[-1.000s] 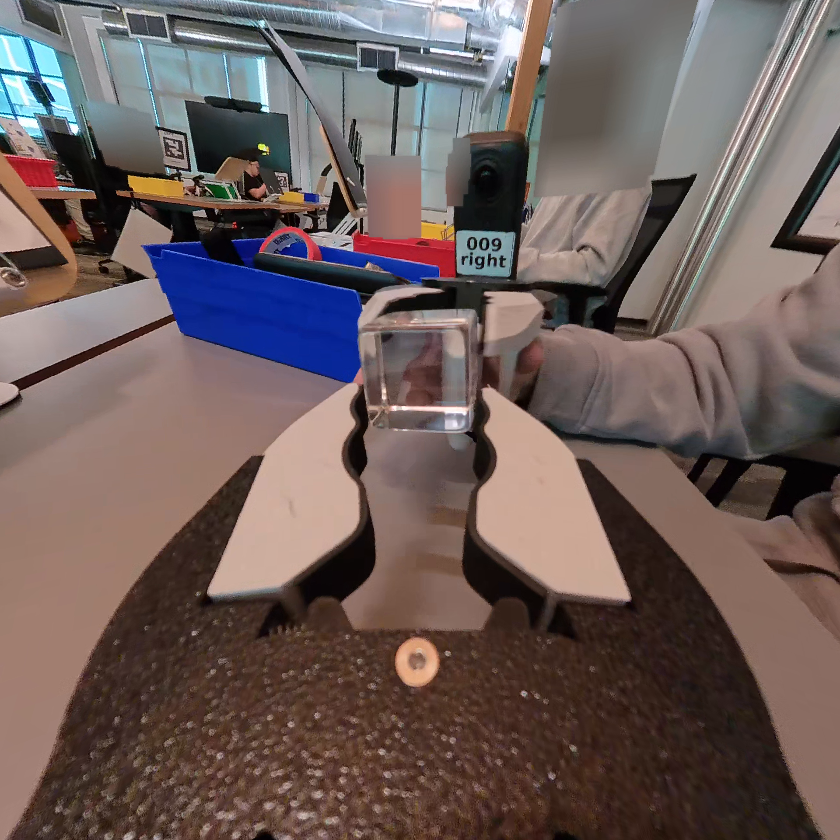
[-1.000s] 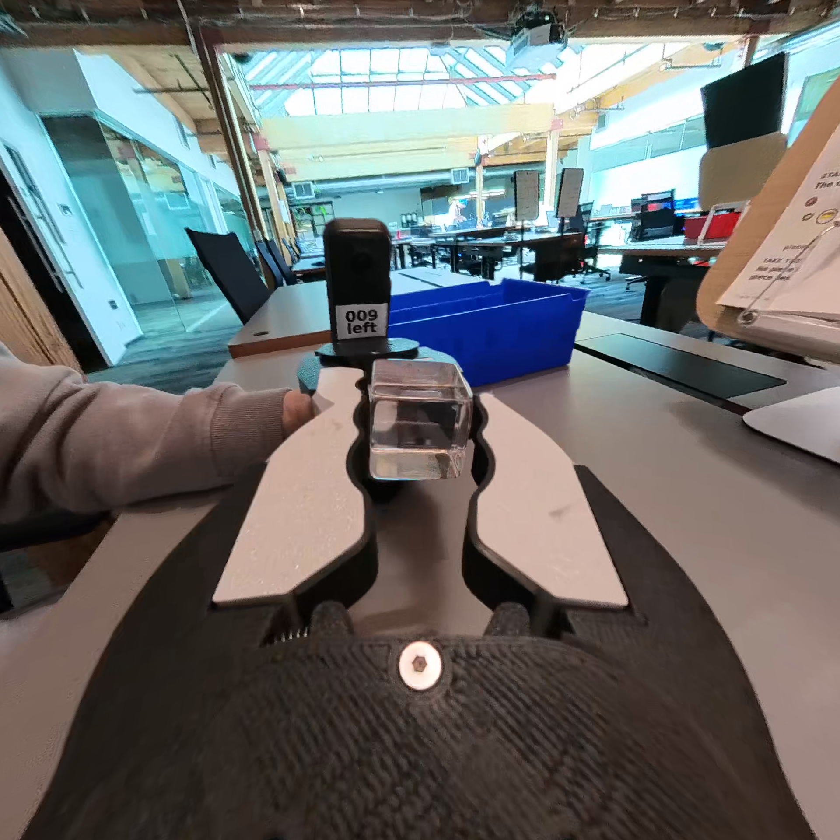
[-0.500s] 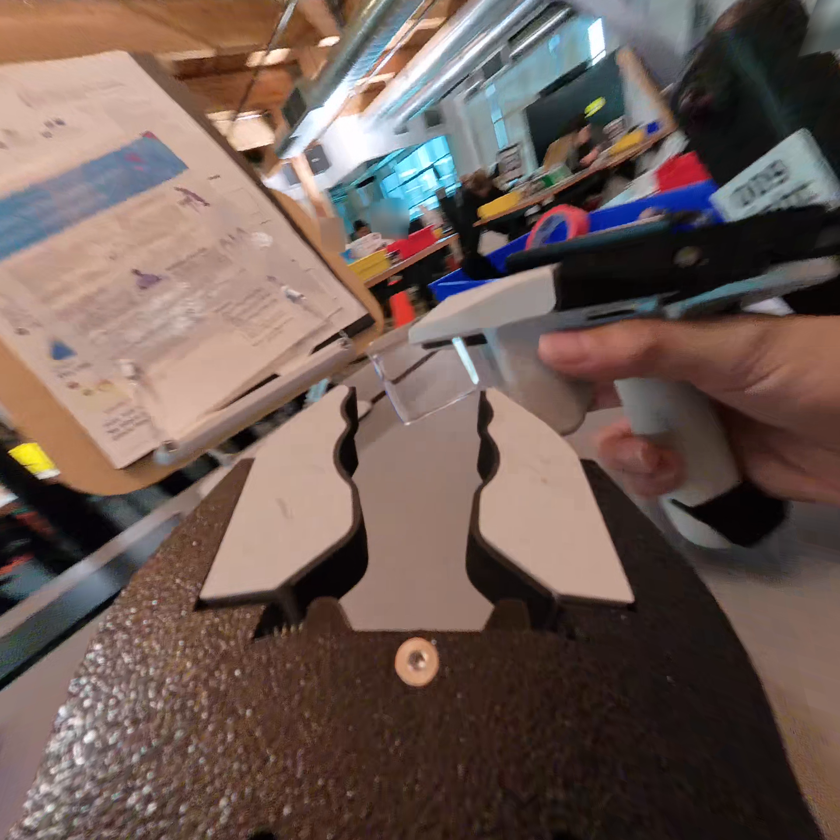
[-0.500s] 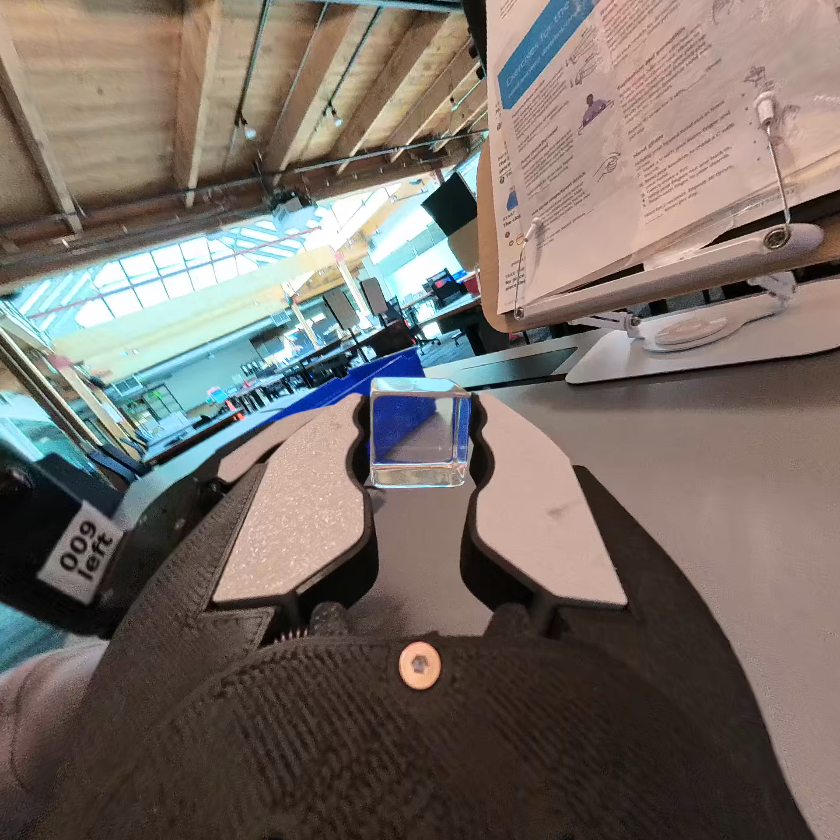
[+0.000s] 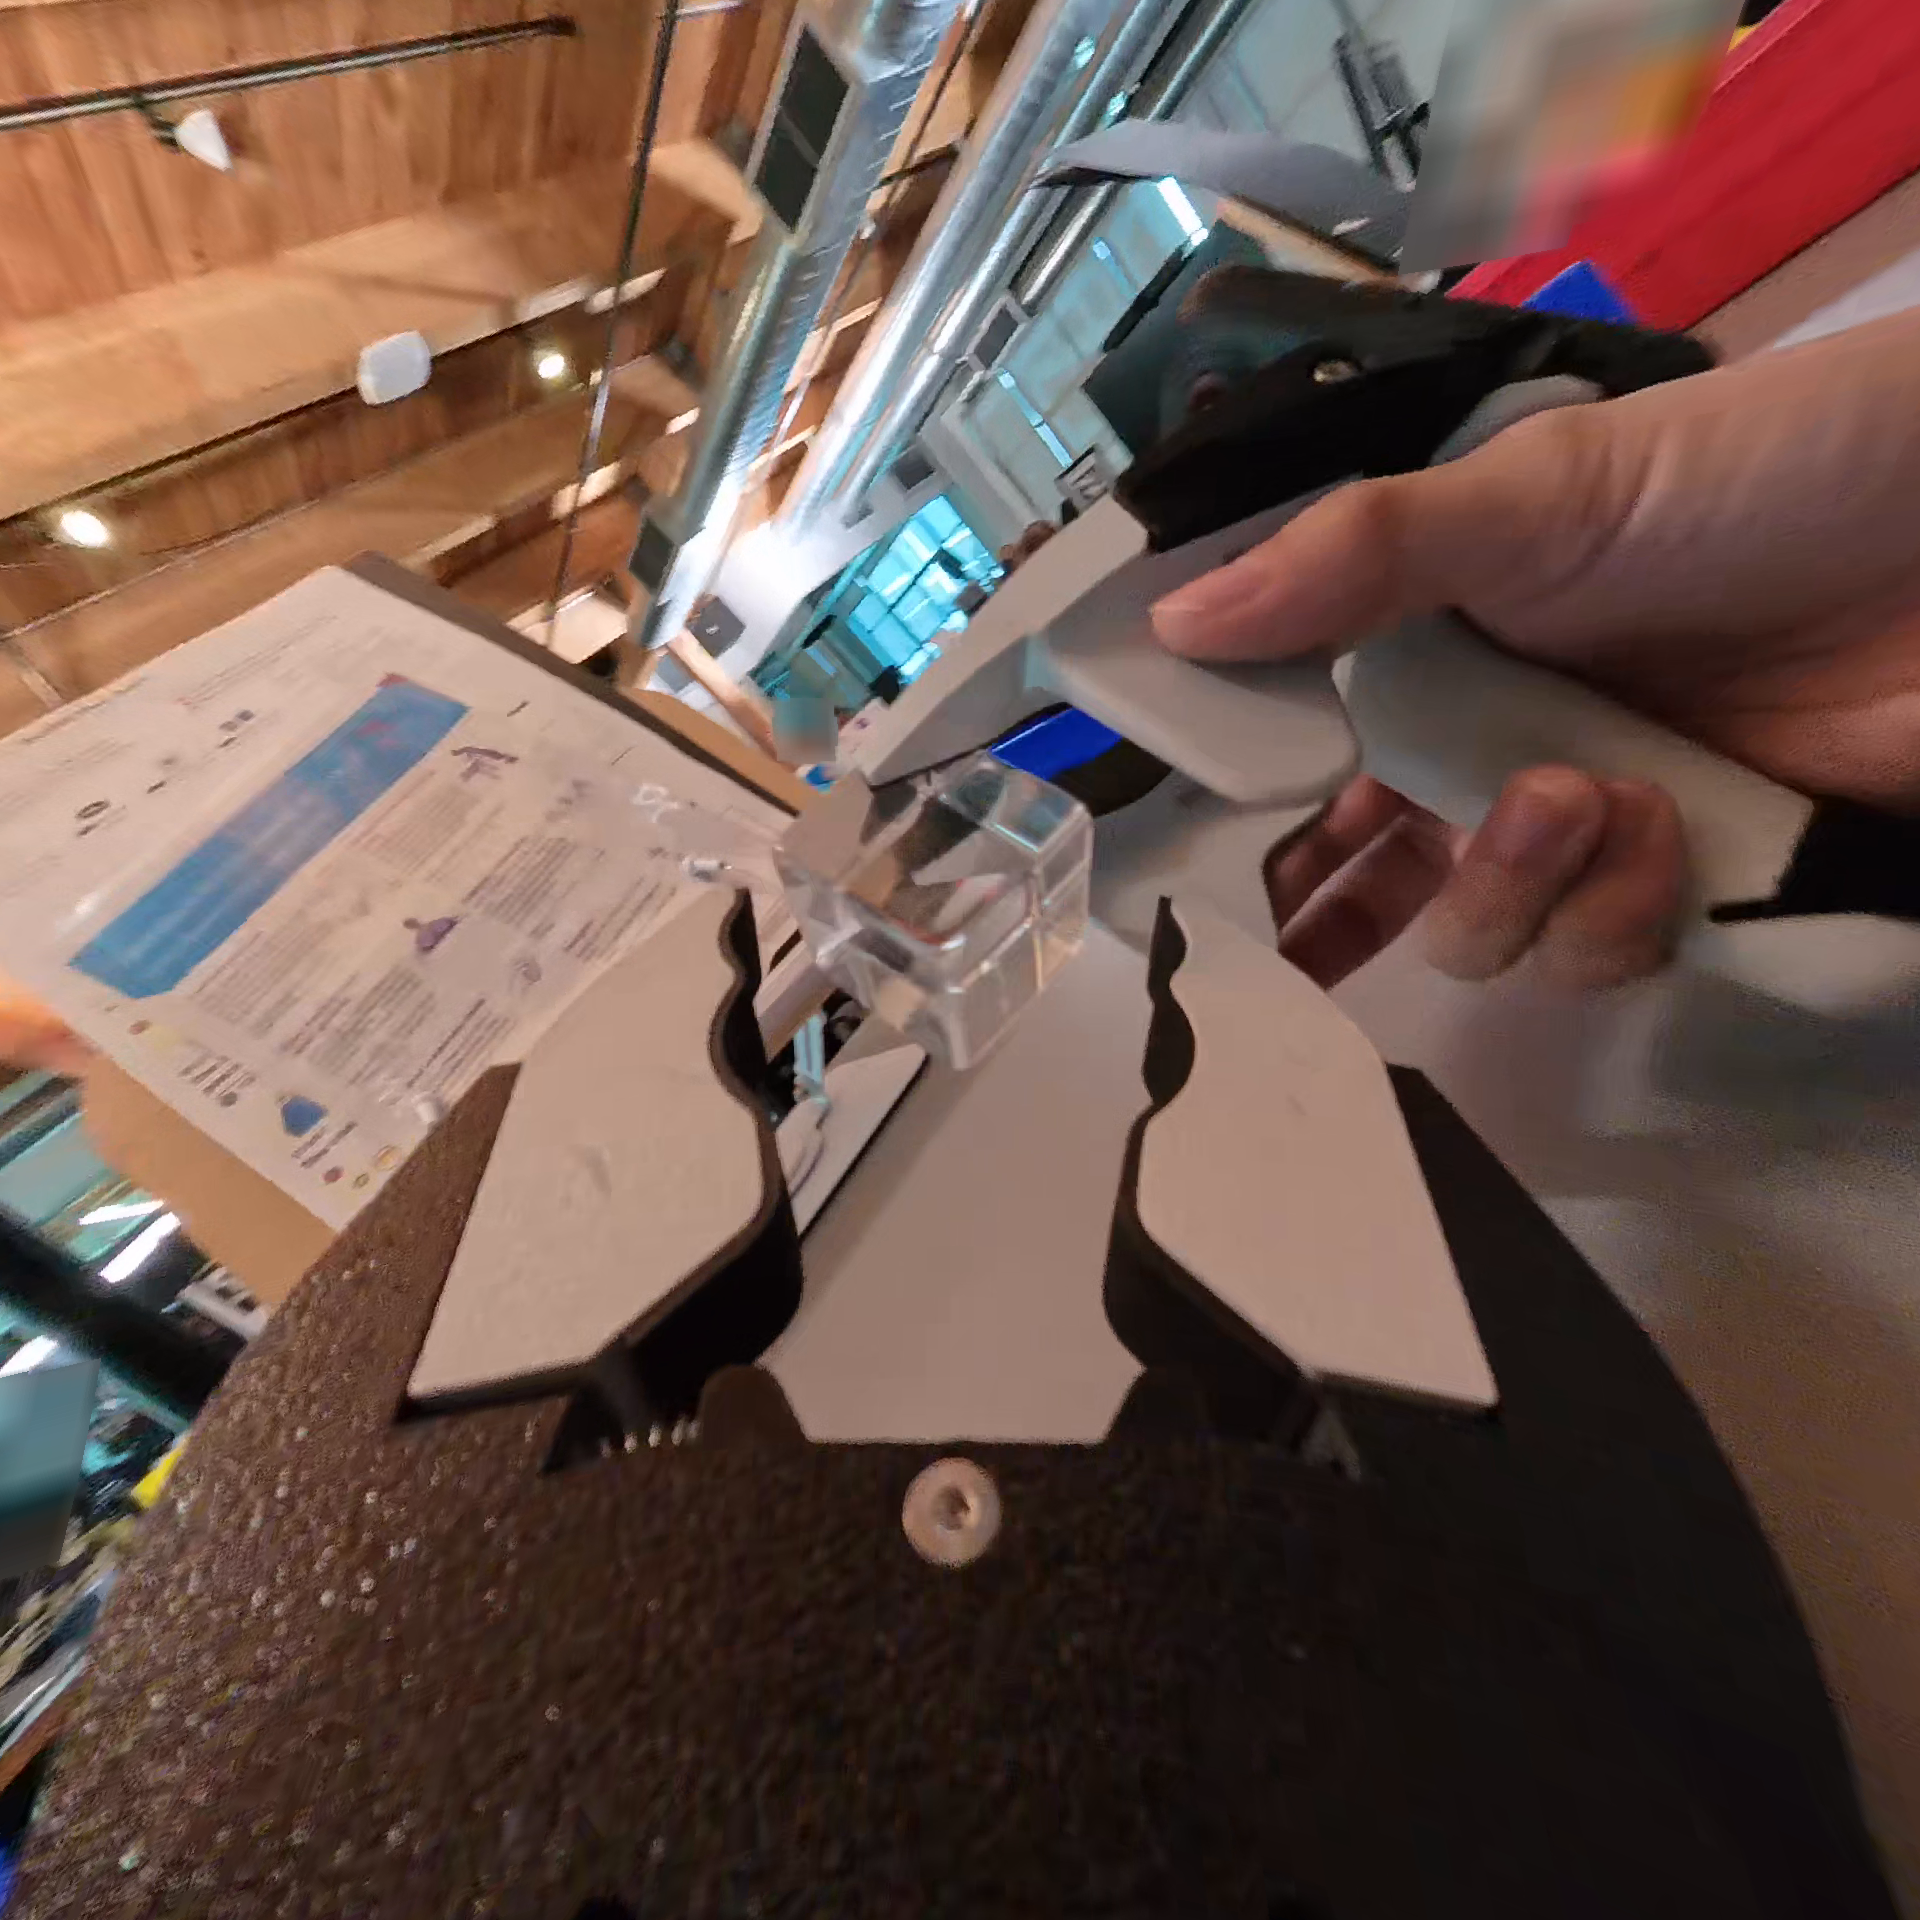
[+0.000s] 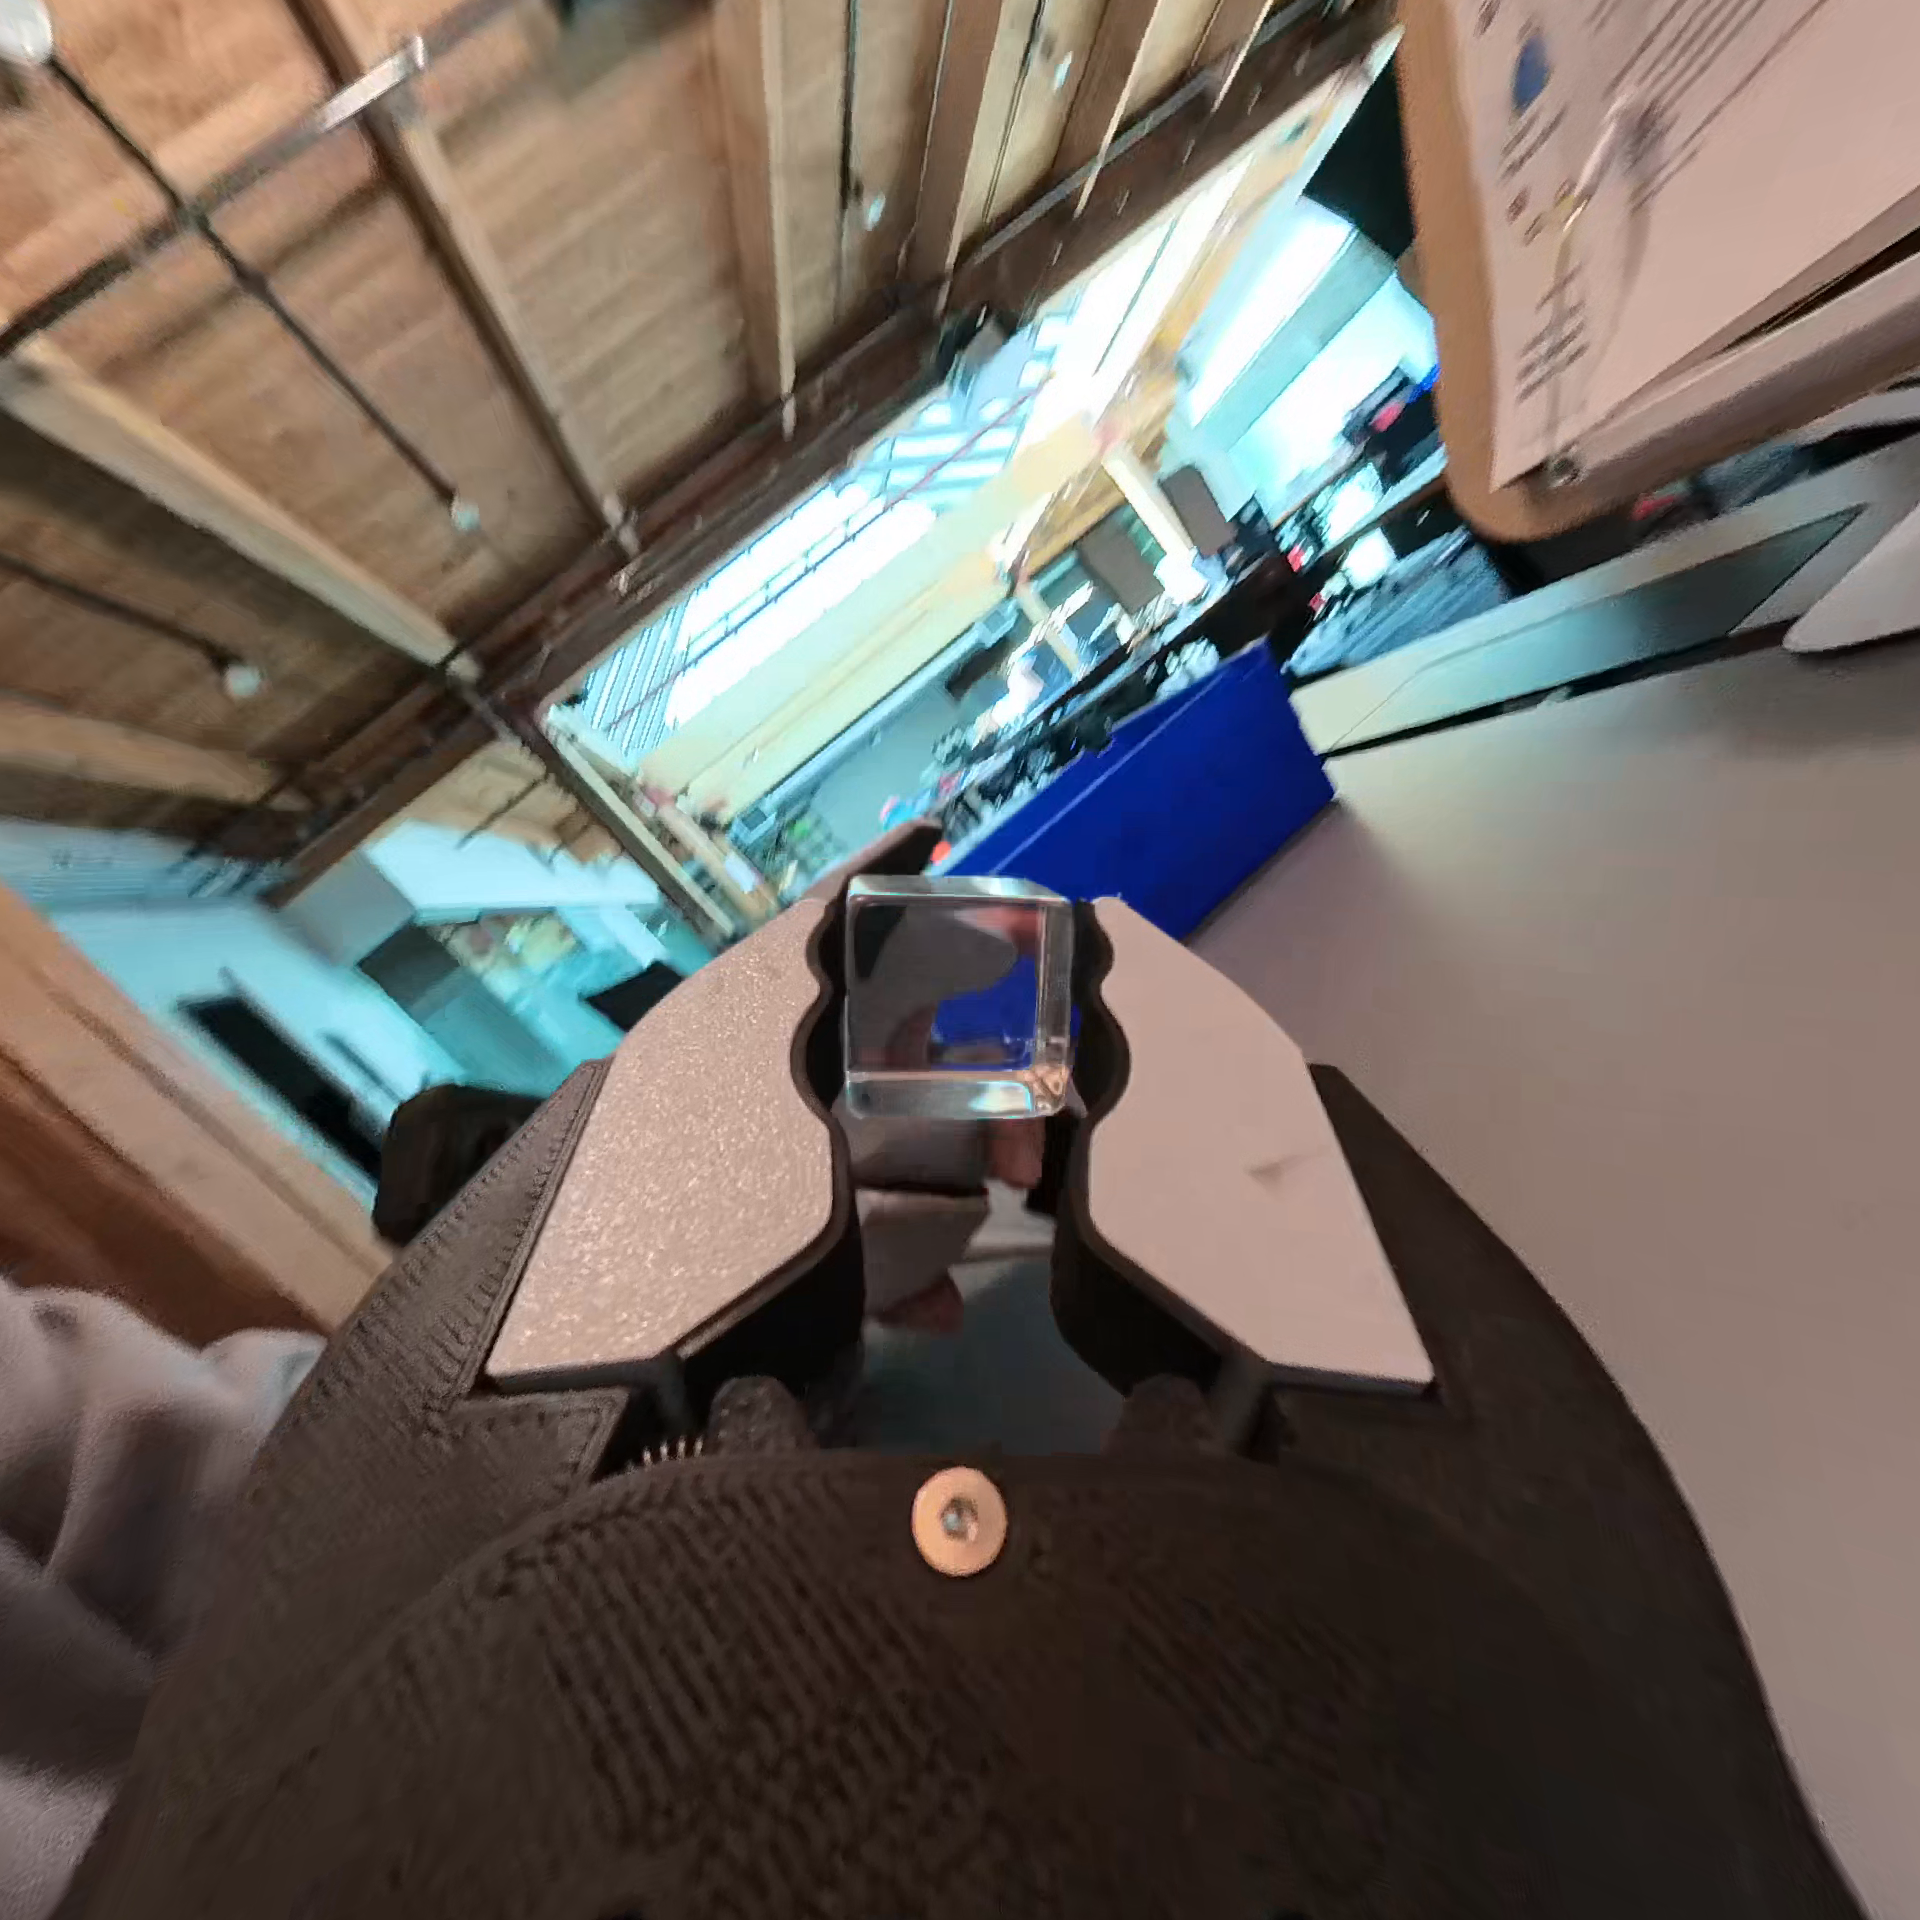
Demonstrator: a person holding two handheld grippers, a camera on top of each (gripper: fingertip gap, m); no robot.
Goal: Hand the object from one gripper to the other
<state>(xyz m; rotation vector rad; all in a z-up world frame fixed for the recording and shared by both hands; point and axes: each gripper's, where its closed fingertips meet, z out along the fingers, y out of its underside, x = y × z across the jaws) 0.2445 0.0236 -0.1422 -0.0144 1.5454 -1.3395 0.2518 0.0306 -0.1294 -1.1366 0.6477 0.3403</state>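
Handover looks done on the grip side: 1.0 s ago the clear cube point(image 6: 954, 1006) sat between both grippers' tips, left and right facing each other level over the table; now only the right gripper point(image 6: 954, 1013) has it, pinched between its fingertips, side faces flat against the two pads, near face square to that camera. The left gripper point(image 5: 945, 966) is spread wide and holds nothing; in its own view the cube point(image 5: 940, 899) hangs just ahead of and slightly above the gap between its tips, touching neither finger as far as I can tell. Both rigs have rolled and pitched up since then; ceiling beams now fill much of both views and there is motion blur. In the left view the hand point(image 5: 1621, 623) wraps the right gripper's handle, one finger on the trigger. Meaning, as a judgement: transfer left-to-right is essentially complete, and what remains is separating the two grippers, or a pass back if the task repeats. Orientation: a cube, so no real long axis, all edges look equal. In the left view it is tilted, one corner pointing toward the left finger point(image 5: 613, 1143). In the right view it sits straight, top face just visible. The paper stand point(image 5: 312, 883) is behind, well apart.
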